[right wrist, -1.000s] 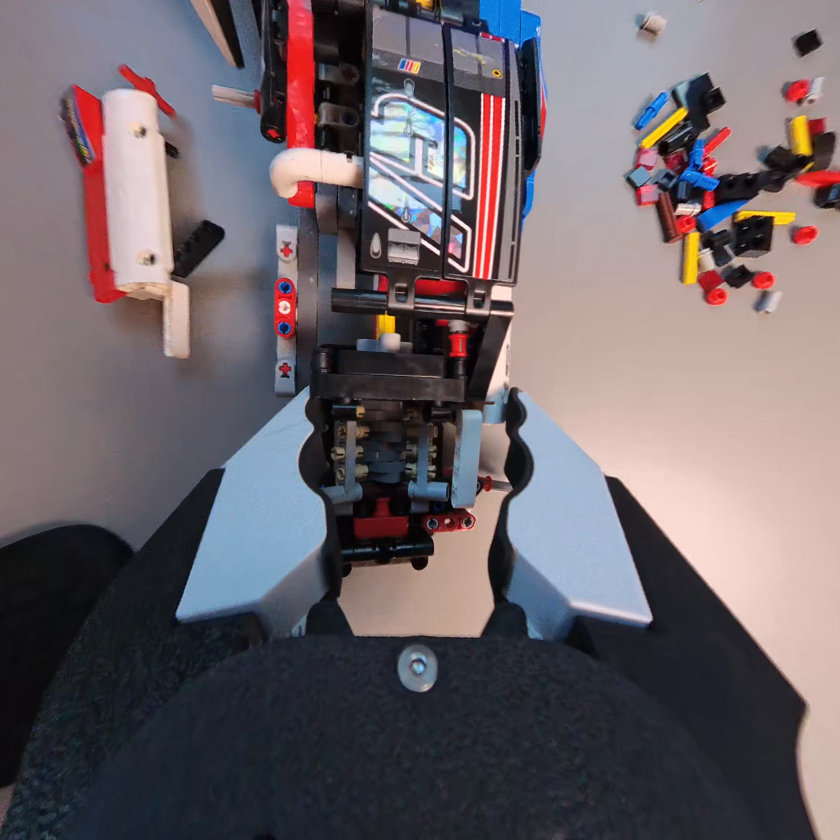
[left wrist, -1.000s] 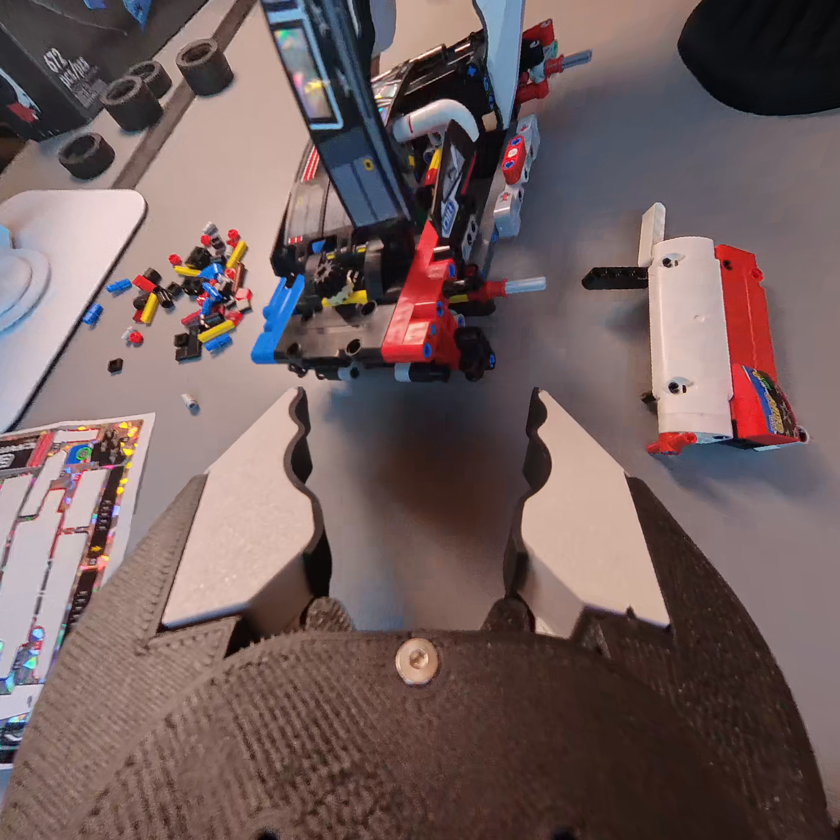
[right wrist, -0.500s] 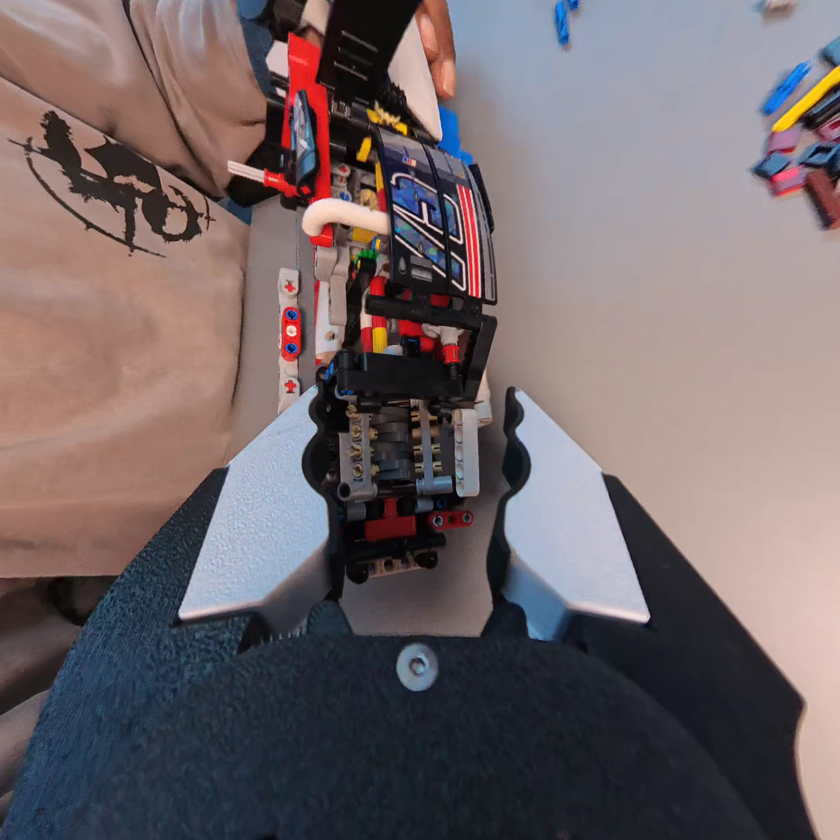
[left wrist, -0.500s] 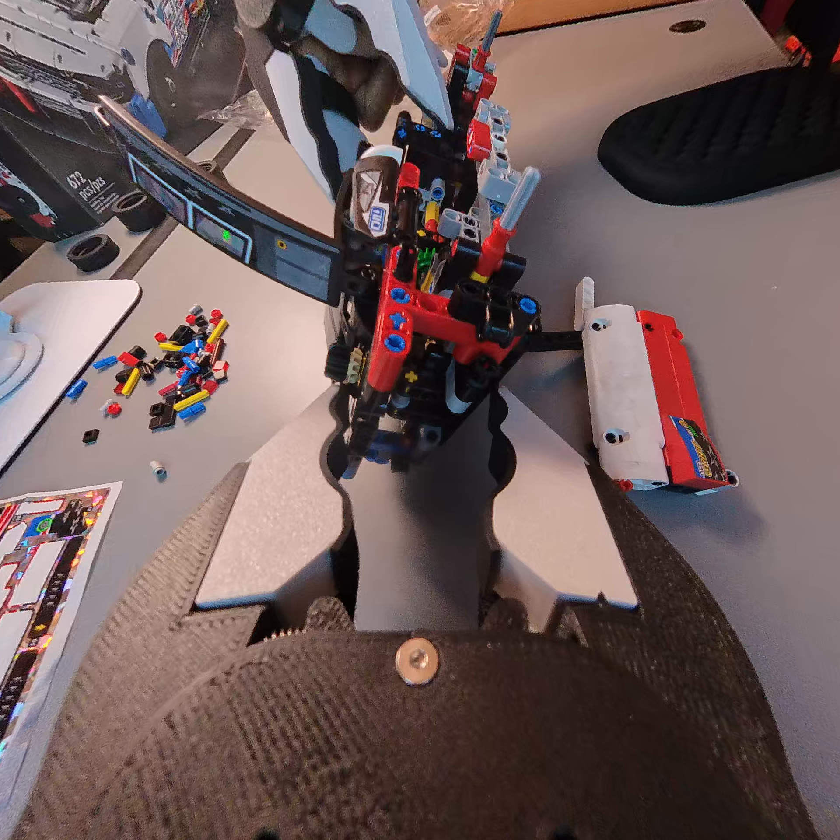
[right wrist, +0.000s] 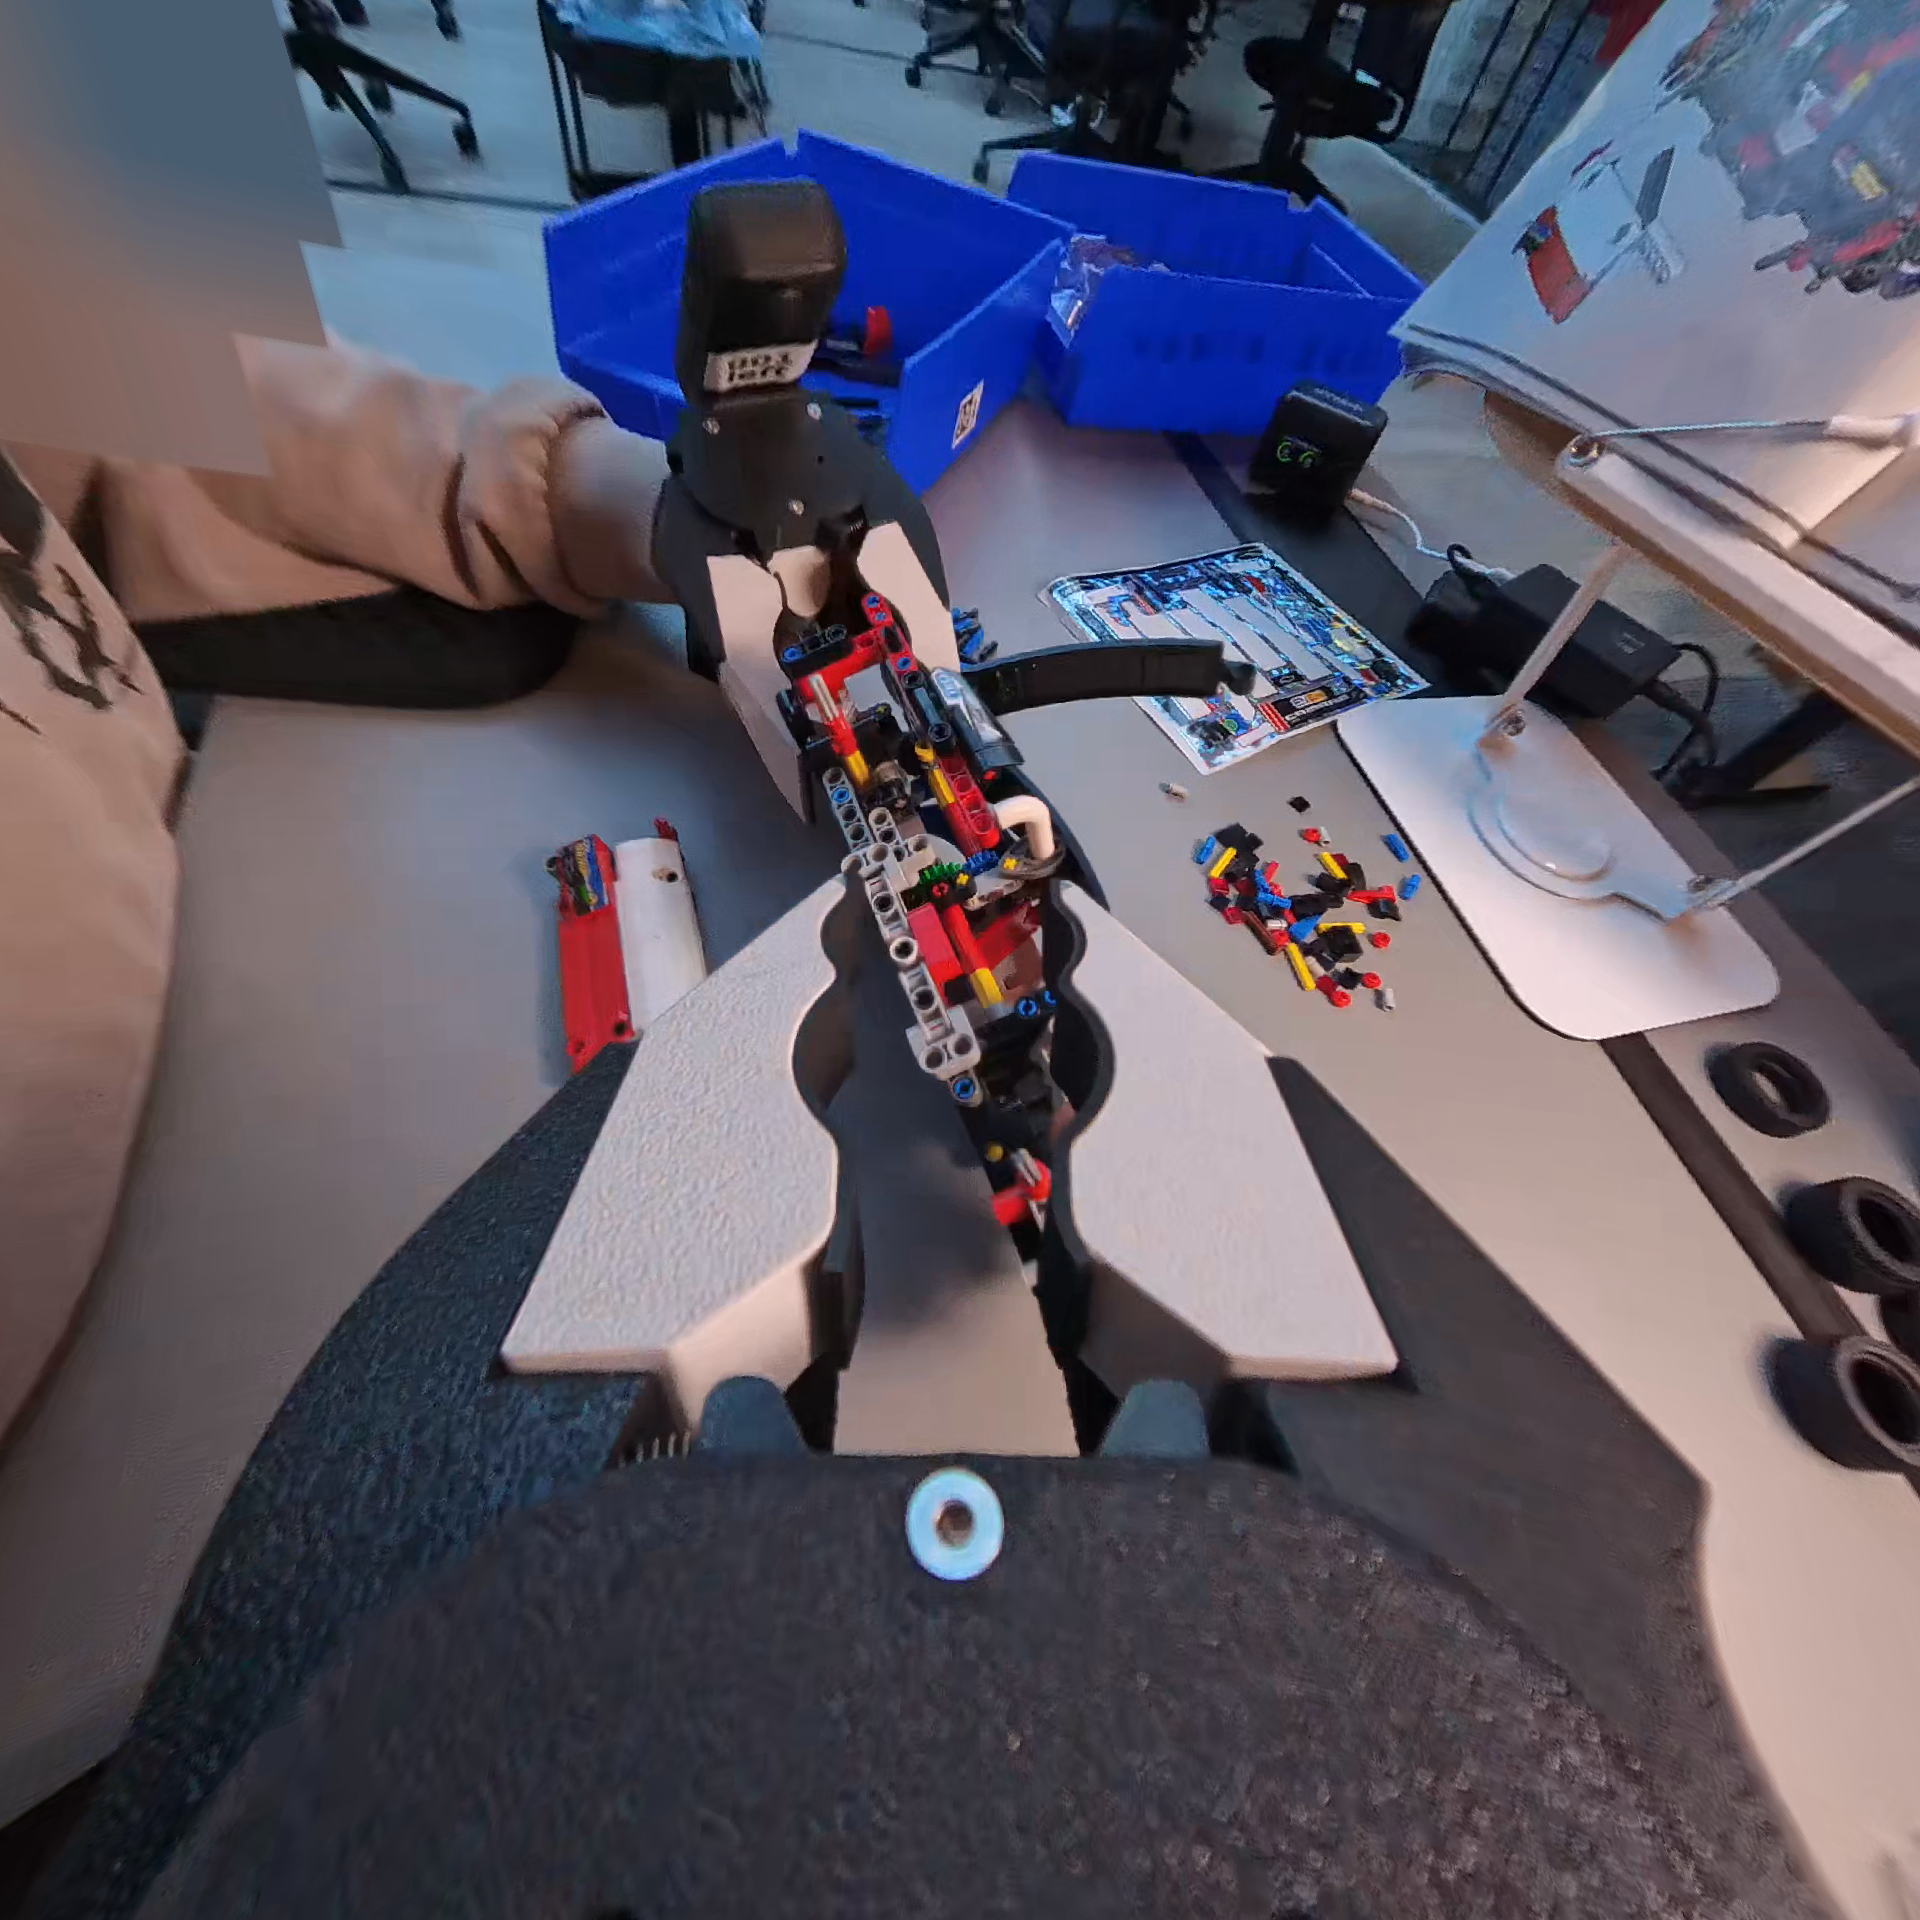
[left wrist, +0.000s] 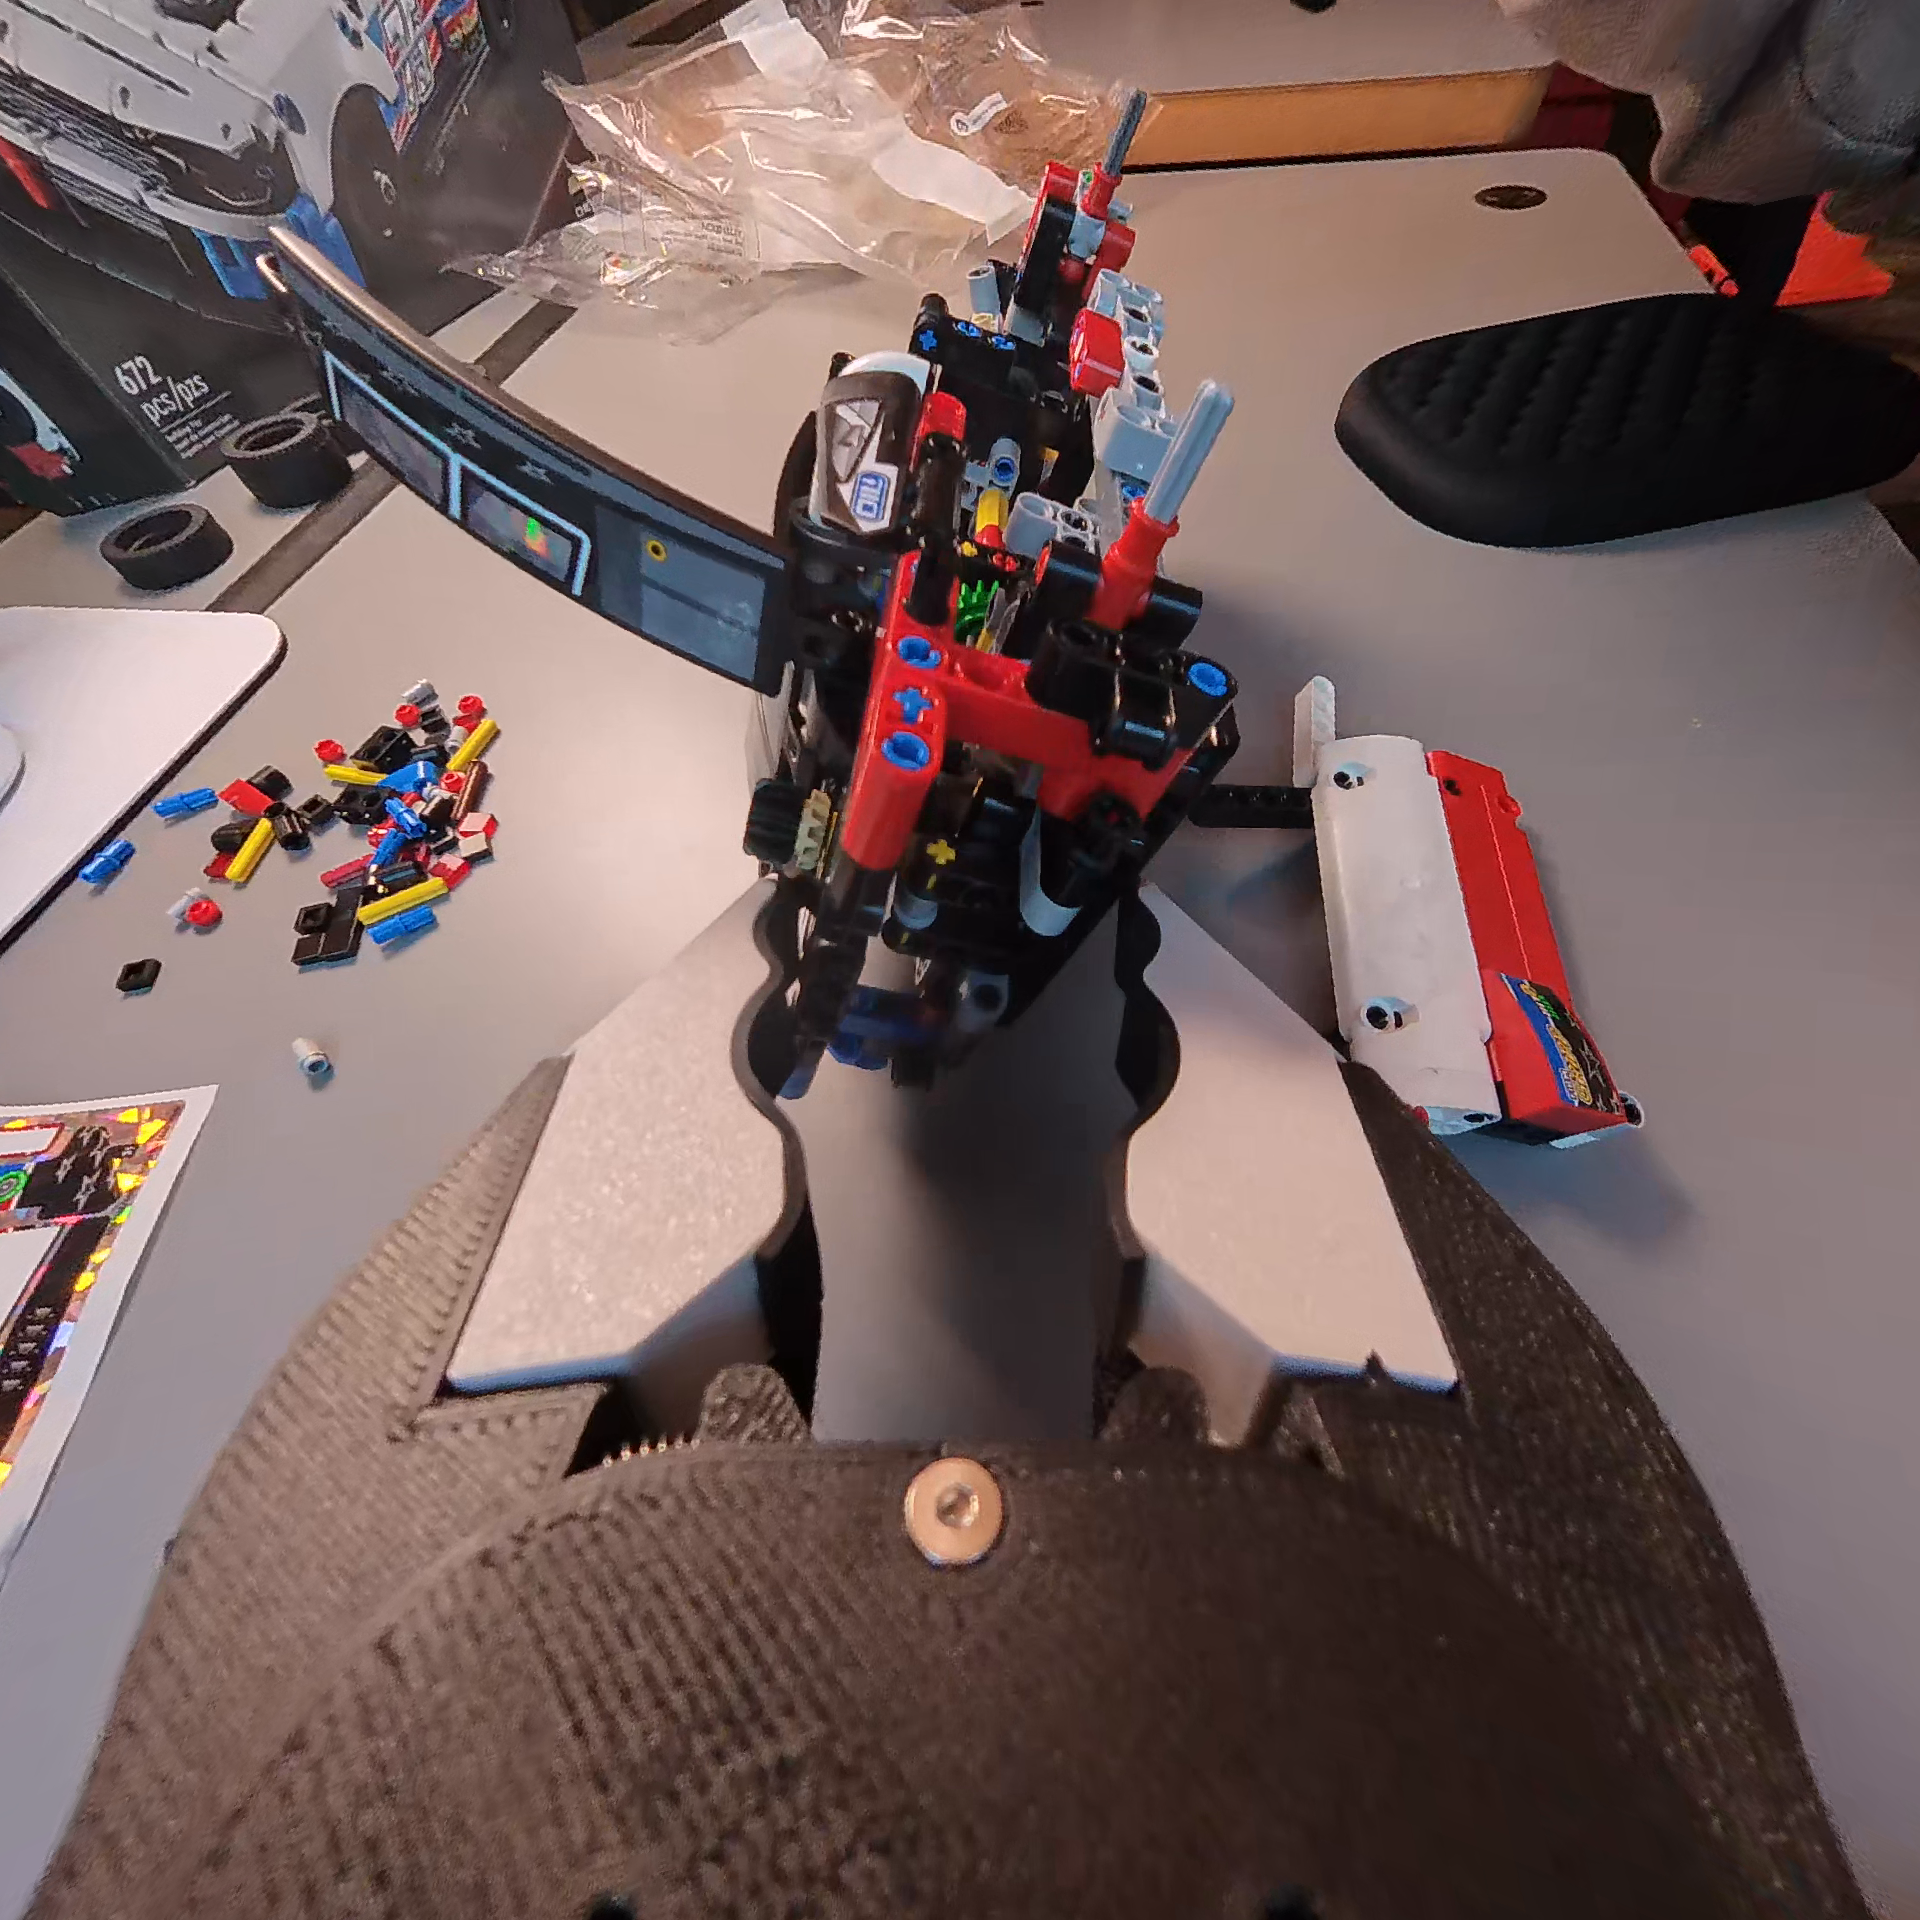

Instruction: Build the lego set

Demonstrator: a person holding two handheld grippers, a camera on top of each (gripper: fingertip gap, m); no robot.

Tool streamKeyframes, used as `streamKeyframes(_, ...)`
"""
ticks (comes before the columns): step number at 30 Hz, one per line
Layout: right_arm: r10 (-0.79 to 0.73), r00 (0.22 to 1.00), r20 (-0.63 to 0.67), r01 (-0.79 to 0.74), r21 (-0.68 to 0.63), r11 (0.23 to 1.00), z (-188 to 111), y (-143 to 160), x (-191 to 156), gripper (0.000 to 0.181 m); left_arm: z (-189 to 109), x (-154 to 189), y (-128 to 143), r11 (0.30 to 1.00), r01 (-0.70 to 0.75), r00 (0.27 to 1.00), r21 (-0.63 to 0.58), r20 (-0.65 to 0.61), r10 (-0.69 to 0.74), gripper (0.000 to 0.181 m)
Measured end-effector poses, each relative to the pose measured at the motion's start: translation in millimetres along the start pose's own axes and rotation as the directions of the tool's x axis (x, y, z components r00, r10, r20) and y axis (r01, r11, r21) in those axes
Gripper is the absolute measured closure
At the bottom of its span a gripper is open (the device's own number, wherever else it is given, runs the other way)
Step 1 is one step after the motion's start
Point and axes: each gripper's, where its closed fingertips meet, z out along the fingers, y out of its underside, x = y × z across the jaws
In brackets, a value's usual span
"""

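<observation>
Holding lego car above desk | we clamp its ends in left hand-held gripper and right hand-held gripper

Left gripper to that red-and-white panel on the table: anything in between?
Nothing lies on the table between them; the red-and-white panel sits close beside the left gripper. But that gripper is closed on the car model, held jointly with the right gripper, so its jaws are occupied.
</observation>
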Motion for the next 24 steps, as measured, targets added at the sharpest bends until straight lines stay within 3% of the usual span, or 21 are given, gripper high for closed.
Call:
streamKeyframes(5,-0.291,0.950,-0.109,0.281,-0.102,0.954,51.2,-0.6,-19.4,0.165,0.0,1.9,1.0,0.999,-0.053,0.998,-0.012,0.015,0.053,0.122)
streamKeyframes(10,-0.427,0.903,-0.038,0.411,-0.207,0.888,92.8,6.2,-21.5,0.167,-0.5,2.0,1.7,0.997,-0.071,0.997,-0.024,0.024,0.071,0.122)
streamKeyframes(14,-0.450,0.892,-0.033,0.419,-0.308,0.854,97.4,9.9,-12.0,0.168,-1.9,1.2,3.0,0.996,-0.087,0.996,-0.028,0.025,0.087,0.123)
streamKeyframes(24,-0.493,0.870,0.000,0.470,-0.308,0.827,111.4,6.7,-14.9,0.175,-2.0,1.8,3.4,0.994,-0.103,0.994,-0.038,0.026,0.104,0.123)
